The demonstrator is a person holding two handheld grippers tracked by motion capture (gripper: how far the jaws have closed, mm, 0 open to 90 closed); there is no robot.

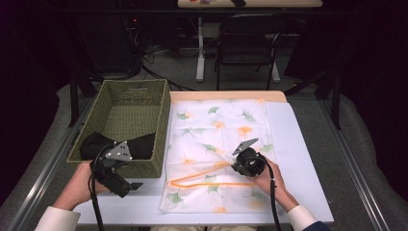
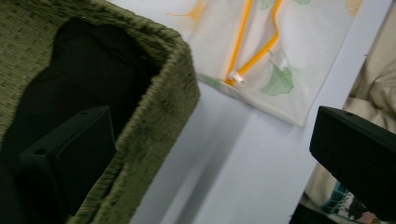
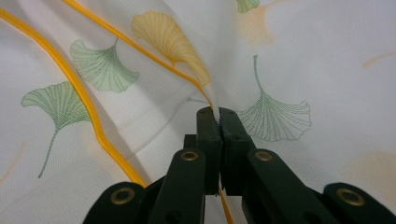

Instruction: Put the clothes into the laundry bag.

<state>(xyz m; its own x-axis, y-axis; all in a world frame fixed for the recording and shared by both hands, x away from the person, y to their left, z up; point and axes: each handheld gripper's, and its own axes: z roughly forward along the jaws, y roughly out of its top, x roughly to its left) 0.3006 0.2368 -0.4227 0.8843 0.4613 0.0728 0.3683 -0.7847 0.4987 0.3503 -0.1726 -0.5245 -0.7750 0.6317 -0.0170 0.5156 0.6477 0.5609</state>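
Right gripper [image 3: 217, 114] first: its jaws are pressed together on a pinch of the mesh bag [image 1: 216, 144], the white one printed with ginkgo leaves, and the fabric puckers up into the tips. From above, the hand [image 1: 269, 178] and the gripper body cover that pinch completely; it is the right gripper view that shows the fold of mesh caught between the tips, with the orange zipper [image 3: 84, 107] running off to the left of the jaws and disappearing under them.

Over to the left gripper [image 1: 126, 185]. Its jaws stand wide apart, nothing between them. One jaw sits over the near corner of the green woven basket [image 1: 163, 144]; the other hangs out over the white table [image 1: 308, 159]. In the left gripper view the dark cloth [image 2: 79, 74] in the basket is partly hidden behind that first jaw, and I can't make out what sort of garment it is. Beyond the gap between the jaws lies the bag's corner, with the white zipper pull [image 2: 236, 78] at the end of the orange track, a detail too small to find from above.

The bag lies flat on the table, just beside the basket.
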